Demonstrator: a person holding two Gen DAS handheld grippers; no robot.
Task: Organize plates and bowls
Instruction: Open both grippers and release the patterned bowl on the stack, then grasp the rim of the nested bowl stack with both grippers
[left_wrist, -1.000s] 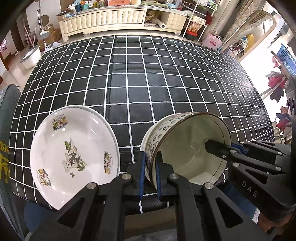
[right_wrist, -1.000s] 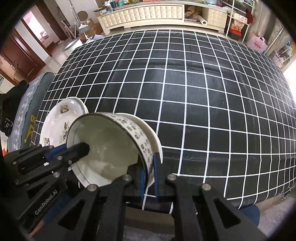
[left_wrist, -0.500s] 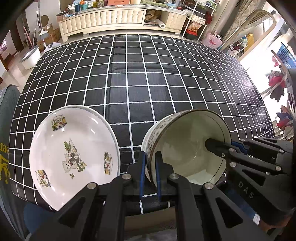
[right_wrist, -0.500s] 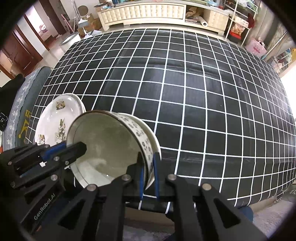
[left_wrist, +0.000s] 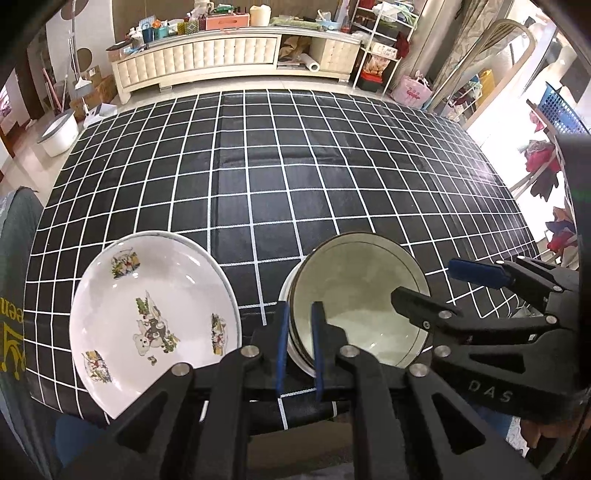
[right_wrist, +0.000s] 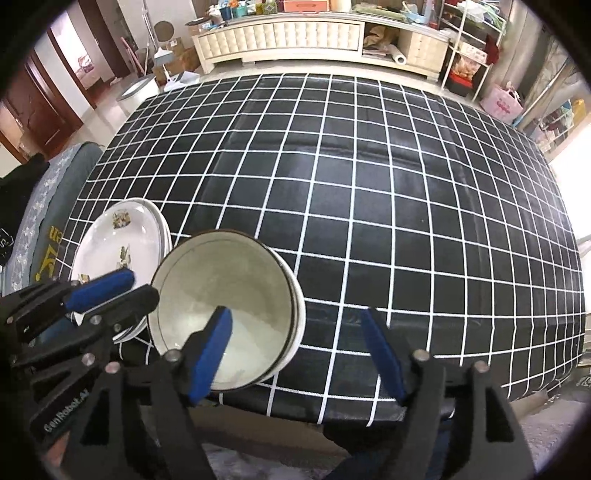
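Note:
A white bowl with a dark rim line sits nested in another bowl near the front edge of the black grid tablecloth. My left gripper straddles its left rim with the blue pads slightly apart. My right gripper is open, one pad over the bowl, the other outside it to the right. A stack of white plates with cartoon prints lies left of the bowls; it also shows in the right wrist view.
The table's front edge runs just under both grippers. A grey sofa arm stands at the table's left. A cream sideboard with clutter and a shelf rack stand beyond the far edge.
The tilted bowl has come down level into the bowl beneath it. My right gripper has opened and let go of its rim. My left gripper's pads have loosened.

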